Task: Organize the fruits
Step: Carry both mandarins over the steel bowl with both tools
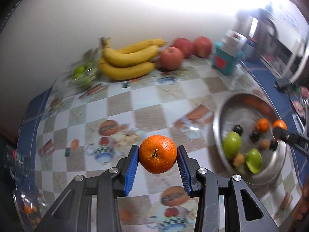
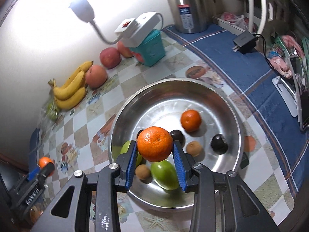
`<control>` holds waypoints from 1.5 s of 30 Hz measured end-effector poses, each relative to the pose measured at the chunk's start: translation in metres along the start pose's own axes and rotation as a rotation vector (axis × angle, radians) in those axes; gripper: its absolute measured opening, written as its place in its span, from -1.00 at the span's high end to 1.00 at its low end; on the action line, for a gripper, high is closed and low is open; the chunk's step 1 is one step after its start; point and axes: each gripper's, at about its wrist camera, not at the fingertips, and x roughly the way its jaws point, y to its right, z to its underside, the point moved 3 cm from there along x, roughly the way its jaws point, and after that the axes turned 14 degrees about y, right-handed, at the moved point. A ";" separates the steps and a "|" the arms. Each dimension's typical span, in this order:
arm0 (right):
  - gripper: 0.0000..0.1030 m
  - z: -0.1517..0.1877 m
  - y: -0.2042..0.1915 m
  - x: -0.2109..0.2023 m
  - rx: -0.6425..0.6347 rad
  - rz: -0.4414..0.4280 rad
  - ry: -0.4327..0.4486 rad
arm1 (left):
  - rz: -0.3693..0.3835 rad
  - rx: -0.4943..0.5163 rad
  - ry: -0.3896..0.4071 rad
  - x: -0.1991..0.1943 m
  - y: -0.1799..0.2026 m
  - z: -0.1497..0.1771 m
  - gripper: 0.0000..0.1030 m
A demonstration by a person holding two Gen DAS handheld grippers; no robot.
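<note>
between each hand-held gripper's pads, a tangerine (image 1: 157,154)

Black linkage arms on each tool (image 1: 158,171), silver round screws at the pivots, ribbed blue pads (image 2: 130,166) inside; white lettering along the left tool (image 2: 41,171).

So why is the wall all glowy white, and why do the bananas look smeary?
Left wrist view: lamp glare washes out the wall, and the bananas and bowl are motion-blurred, while the held orange stays sharp. Right wrist view: the lamp makes the same glare; the fisheye lens bends the table edges.
</note>
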 end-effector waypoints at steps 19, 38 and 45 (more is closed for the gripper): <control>0.25 0.018 0.029 0.009 0.024 0.036 -0.085 | 0.206 0.172 -0.054 0.015 0.116 0.016 0.17; 0.25 0.026 0.022 0.022 -0.071 0.076 -0.124 | 0.200 0.117 -0.049 0.026 0.119 0.019 0.17; 0.25 0.025 0.020 0.029 -0.064 0.048 -0.121 | 0.205 0.104 -0.051 0.031 0.119 0.021 0.17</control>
